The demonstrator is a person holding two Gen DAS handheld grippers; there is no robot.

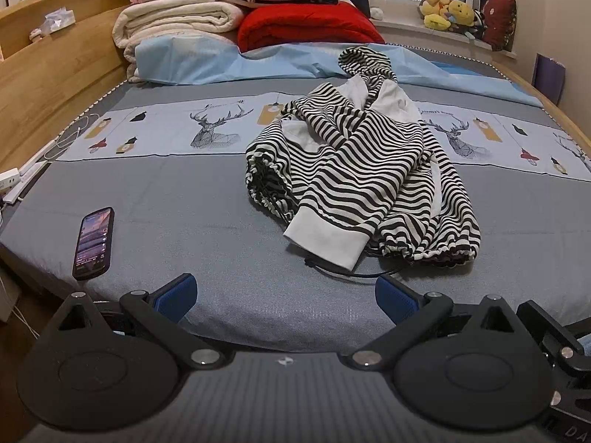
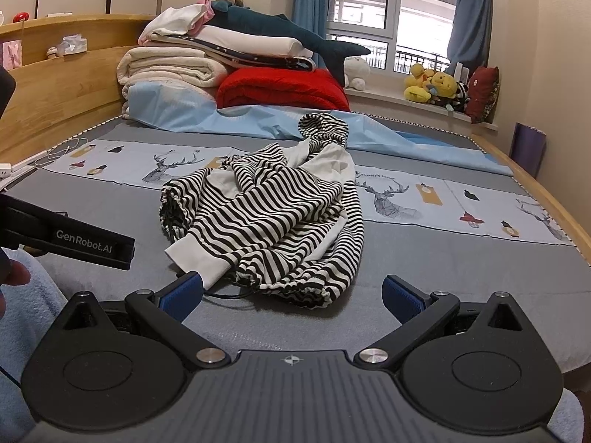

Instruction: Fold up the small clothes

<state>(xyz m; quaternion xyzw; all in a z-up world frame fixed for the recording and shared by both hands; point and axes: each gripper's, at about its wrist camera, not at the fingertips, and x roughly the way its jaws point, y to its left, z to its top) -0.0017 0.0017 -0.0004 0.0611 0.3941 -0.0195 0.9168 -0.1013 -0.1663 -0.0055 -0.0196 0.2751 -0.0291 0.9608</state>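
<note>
Bedding is lying smooth over the bed (image 1: 184, 199), with a phone (image 1: 93, 242) near its edge and folded blankets (image 2: 173, 64) stacked by the headboard. A striped hoodie (image 1: 362, 170) is lying crumpled mid-bed, unfolded. The left gripper (image 1: 286, 299) and right gripper (image 2: 291, 295) are hovering wide open, holding nothing; folding has not begun, and the next move is likely calling for spreading it flat.

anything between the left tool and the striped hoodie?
Only bare grey bedsheet between the open left tool and the striped hoodie, plus its black drawstring trailing forward; left wrist view.
</note>
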